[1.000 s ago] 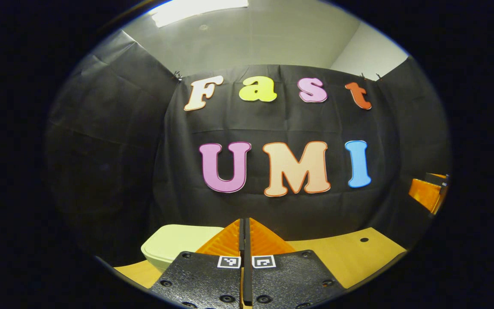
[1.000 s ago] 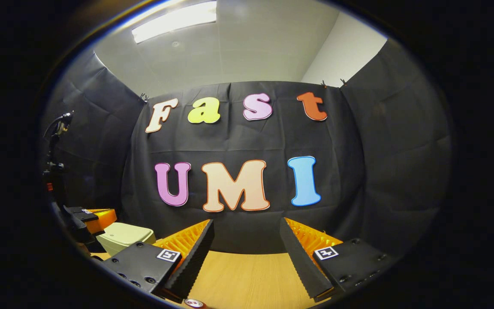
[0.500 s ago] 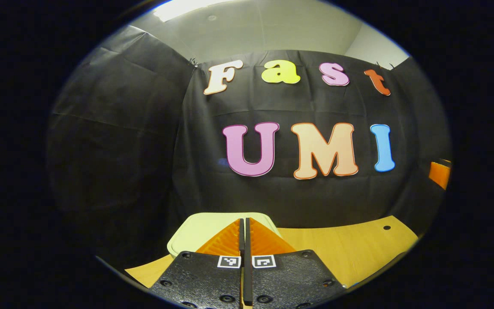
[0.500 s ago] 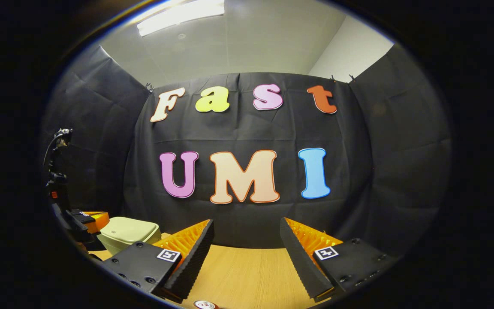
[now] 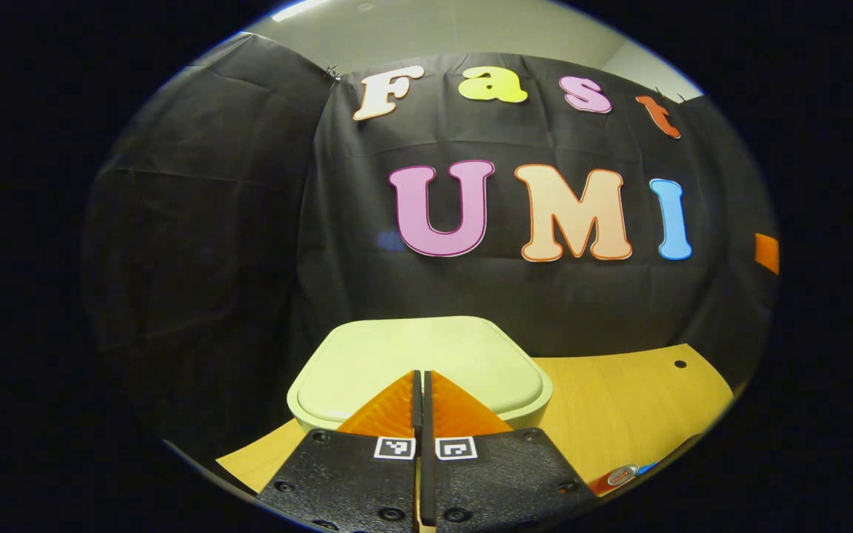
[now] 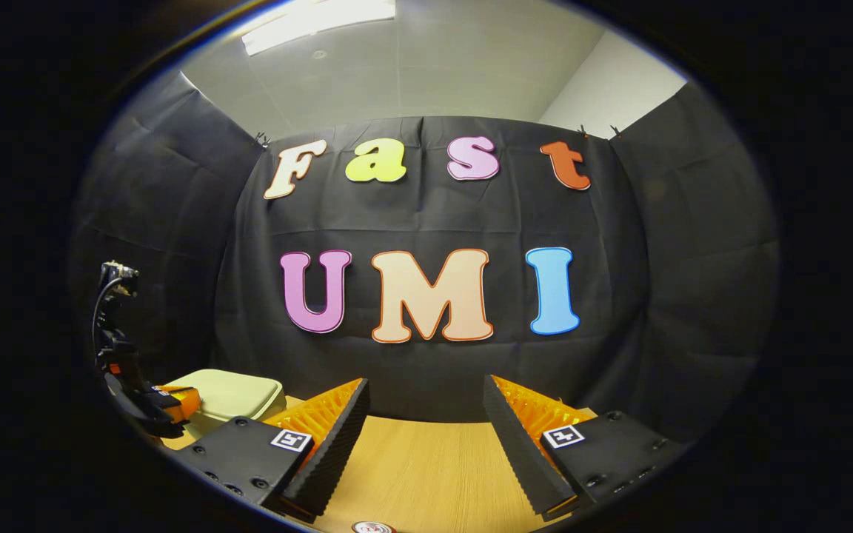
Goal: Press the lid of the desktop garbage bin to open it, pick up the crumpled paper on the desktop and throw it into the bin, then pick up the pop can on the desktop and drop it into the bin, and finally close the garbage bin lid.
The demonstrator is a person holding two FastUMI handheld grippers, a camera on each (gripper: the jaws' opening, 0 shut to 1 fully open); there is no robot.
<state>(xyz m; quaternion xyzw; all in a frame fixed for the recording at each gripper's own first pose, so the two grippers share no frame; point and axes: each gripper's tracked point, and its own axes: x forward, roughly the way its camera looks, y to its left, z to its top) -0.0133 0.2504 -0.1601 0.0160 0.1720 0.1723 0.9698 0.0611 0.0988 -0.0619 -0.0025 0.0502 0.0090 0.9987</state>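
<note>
Bin lid [image 5: 419, 359]: smooth plastic, soft satin sheen, pale. Worktop [image 5: 619, 414]: wood-grain surface, smooth, matt, fine straight grain plain in right gripper view. Left gripper [image 5: 421, 389]: finger bodies rough pebbled plastic; ribbed faces. Right gripper [image 6: 426, 403]: fingers [image 6: 338, 437] with saw-tooth ribbing. Pop can [image 5: 619, 476] at worktop's near edge: glossy metal top. Booth wall [image 5: 197, 222]: matt creased cloth.

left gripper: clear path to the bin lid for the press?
Probably yes. The left gripper, fingers shut together, points straight at the pale green rounded plastic bin lid, which lies closed just ahead with nothing between them; contact itself can't be judged.
</note>
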